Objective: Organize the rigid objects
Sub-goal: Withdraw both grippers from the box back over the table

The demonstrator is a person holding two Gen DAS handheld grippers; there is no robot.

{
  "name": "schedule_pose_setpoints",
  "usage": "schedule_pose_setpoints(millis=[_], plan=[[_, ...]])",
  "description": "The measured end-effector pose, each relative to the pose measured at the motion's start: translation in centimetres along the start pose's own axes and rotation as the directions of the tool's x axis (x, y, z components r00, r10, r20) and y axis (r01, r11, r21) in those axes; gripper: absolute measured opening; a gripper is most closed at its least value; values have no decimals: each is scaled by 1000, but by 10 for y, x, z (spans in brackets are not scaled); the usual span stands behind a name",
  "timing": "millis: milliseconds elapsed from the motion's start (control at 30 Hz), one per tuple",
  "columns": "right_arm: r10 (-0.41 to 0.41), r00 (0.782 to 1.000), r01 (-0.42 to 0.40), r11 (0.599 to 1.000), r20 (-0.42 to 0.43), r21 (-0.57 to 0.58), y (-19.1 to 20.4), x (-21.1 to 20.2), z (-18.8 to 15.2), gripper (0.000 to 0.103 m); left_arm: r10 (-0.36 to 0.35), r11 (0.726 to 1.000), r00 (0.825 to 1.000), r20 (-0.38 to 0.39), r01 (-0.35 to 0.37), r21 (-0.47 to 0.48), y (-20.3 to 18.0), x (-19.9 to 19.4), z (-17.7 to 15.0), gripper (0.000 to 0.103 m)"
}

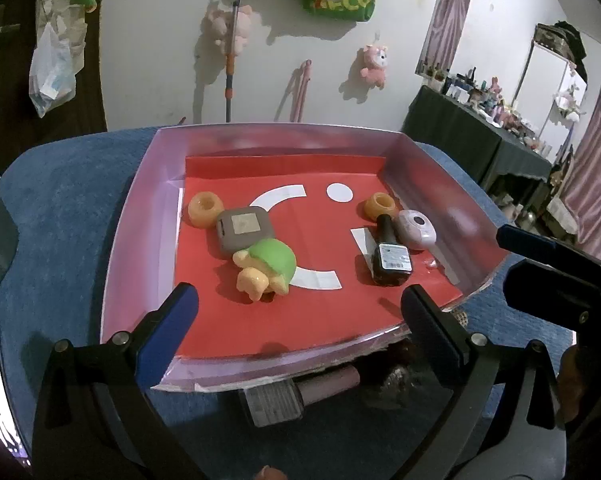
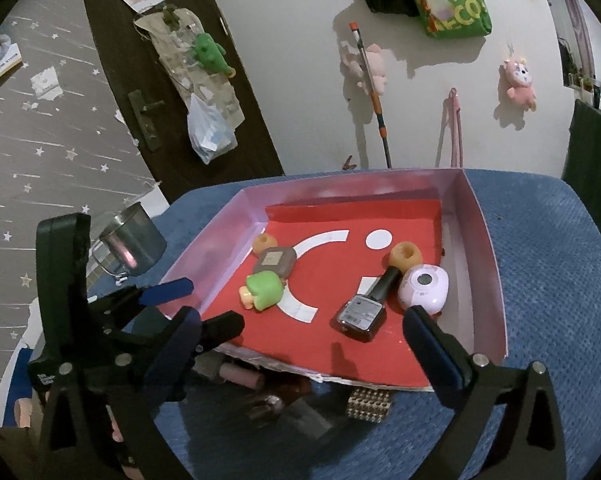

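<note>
A pink-walled tray (image 1: pixel 140 216) (image 2: pixel 488 248) with a red floor holds two orange rings (image 1: pixel 205 209) (image 1: pixel 379 205), a grey square case (image 1: pixel 244 234), a green and yellow toy (image 1: pixel 269 266) (image 2: pixel 263 290), a dark nail polish bottle (image 1: pixel 390 258) (image 2: pixel 362 308) and a pale pink round gadget (image 1: pixel 415 229) (image 2: pixel 423 289). My left gripper (image 1: pixel 300 312) is open and empty over the tray's near edge. My right gripper (image 2: pixel 300 338) is open and empty, near the front wall. A pink-capped bottle (image 1: pixel 300 394) (image 2: pixel 236 374) and a studded block (image 2: pixel 370 404) lie on the blue cloth before the tray.
A metal mug (image 2: pixel 134 242) stands left of the tray on the blue cloth (image 2: pixel 552 280). The right gripper shows at the right edge of the left wrist view (image 1: pixel 556 264). A dark table (image 1: pixel 472 136) with bottles stands at the far right by the wall.
</note>
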State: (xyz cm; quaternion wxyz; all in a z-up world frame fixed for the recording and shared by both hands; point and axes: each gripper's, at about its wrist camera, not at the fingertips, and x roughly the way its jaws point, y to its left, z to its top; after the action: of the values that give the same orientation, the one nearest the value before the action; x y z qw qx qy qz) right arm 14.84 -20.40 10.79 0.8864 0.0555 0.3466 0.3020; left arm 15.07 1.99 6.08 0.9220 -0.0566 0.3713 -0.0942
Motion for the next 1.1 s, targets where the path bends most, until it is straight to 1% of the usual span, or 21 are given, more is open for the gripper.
schedule_pose_setpoints(millis=[167, 300, 467, 867, 1000, 1100], plan=[[-4, 1000, 5, 1000, 12, -10, 7, -6, -5, 103, 2, 1000, 1000, 5, -2, 0, -1, -6, -6, 103], [11, 1000, -11, 1000, 28, 0, 9, -13, -9, 103, 6, 1000, 1000, 12, -6, -1, -2, -11, -10, 103], [7, 999, -7, 1000, 53, -2, 14, -24, -15, 103, 18, 1000, 999, 32, -19, 13, -7, -22, -18, 103], [7, 998, -4, 999, 68, -42, 32, -44, -34, 103, 32, 999, 998, 50, -34, 42, -19, -43, -36, 103], [17, 998, -15, 999, 67, -29, 32, -49, -40, 103, 51, 997, 997, 53, -55, 60, -24, -48, -44, 103], [12, 997, -11, 1000, 73, -22, 33, -54, -45, 103, 53, 996, 997, 49, -56, 64, -26, -51, -49, 103]])
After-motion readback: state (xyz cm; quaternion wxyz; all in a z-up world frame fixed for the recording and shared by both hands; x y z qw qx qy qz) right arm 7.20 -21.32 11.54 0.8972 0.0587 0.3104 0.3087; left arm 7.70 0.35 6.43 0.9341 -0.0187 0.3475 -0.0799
